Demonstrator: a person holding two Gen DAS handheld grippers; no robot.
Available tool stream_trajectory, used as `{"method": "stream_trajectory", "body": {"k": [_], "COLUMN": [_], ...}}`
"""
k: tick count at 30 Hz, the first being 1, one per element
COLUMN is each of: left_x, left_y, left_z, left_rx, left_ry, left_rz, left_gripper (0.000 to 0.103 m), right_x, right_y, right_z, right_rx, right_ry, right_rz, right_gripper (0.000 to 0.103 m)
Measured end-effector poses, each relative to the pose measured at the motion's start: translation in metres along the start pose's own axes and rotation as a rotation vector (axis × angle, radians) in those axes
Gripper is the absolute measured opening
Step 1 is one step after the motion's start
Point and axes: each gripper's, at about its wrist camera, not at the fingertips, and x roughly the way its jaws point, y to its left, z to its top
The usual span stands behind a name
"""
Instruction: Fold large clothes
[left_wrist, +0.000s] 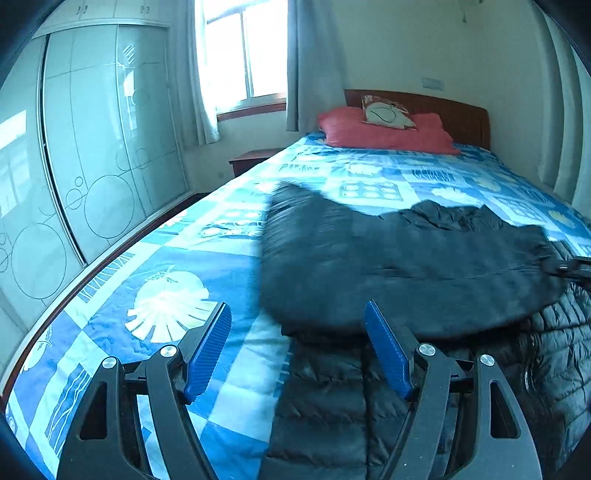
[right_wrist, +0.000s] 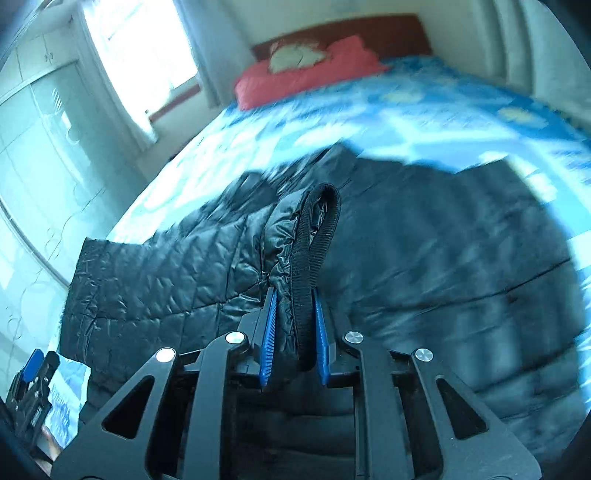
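Note:
A black quilted puffer jacket (left_wrist: 406, 266) lies on the bed, partly folded over itself. My left gripper (left_wrist: 297, 314) is open and empty, low over the jacket's near left edge. My right gripper (right_wrist: 293, 299) is shut on the jacket's ribbed cuff (right_wrist: 317, 236) and quilted sleeve end, held above the rest of the jacket (right_wrist: 166, 273). The right gripper also shows at the far right of the left wrist view (left_wrist: 576, 269), and the left gripper at the lower left of the right wrist view (right_wrist: 31, 391).
The bed has a blue patterned quilt (left_wrist: 184, 266), a red pillow (left_wrist: 384, 133) and a wooden headboard (left_wrist: 458, 114). A mirrored wardrobe (left_wrist: 92, 147) stands along the left side. A nightstand (left_wrist: 251, 158) sits by the window.

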Motion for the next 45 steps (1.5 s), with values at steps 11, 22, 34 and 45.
{"method": "stream_trajectory", "body": {"k": [11,22,34,45], "left_x": [0.027,0.055,0.127,0.076], "left_y": [-0.021,-0.036,-0.05,-0.031], "left_z": [0.016,0.036,0.008,0.049], "left_rx": [0.01,0.037,0.101,0.023], "left_ry": [0.022,0.047,0.254,0.095], "left_rz": [-0.02,-0.044,-0.009,-0.111], "left_gripper": [0.073,0.073,0.075,0.075], "right_x": [-0.001,-0.038,0.041,0.009], "right_y": [-0.102,-0.093,-0.05,-0.05], "right_z": [0.0,-0.006,-0.029,0.009], "right_rx": [0.006,0.006,-0.106,-0.039], "right_ry": [0.041,-0.07,0.118,0.03], "right_rz": [-0.23,-0.278,-0.202,-0.157], "right_gripper": [0.019,0.052,0.053,0.057]}}
